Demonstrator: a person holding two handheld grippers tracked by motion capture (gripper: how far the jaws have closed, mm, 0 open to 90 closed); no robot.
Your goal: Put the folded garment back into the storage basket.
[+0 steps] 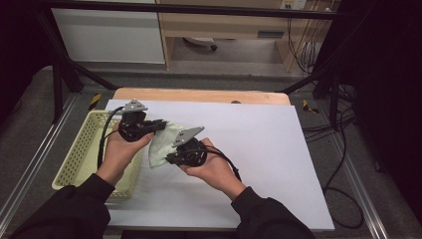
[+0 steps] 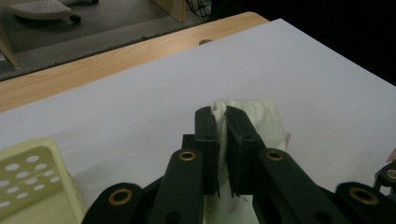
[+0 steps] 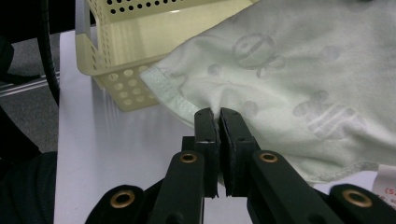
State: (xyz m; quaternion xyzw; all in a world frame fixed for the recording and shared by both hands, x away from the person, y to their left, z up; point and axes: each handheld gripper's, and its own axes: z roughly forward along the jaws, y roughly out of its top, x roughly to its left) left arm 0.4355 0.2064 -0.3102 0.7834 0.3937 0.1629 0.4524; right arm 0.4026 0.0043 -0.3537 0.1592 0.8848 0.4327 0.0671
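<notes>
Two grippers, left gripper (image 1: 158,125) and right gripper (image 1: 169,158), each have fingers clamped on the pale green cloth (image 1: 162,142), held up just beside the basket (image 1: 79,149). Next, probably spreading it flat over the bench (image 1: 259,149).

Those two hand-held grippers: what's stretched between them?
A pale green cloth, pinched by the left hand-held gripper and the right, seen in the high view.

A pale yellow perforated basket (image 1: 79,154) is set at the left edge of the white sheet (image 1: 259,149). The sheet is laid over a wooden table (image 1: 199,94), whose far strip is left uncovered. Black cables (image 1: 343,149) are seen right of the sheet.
</notes>
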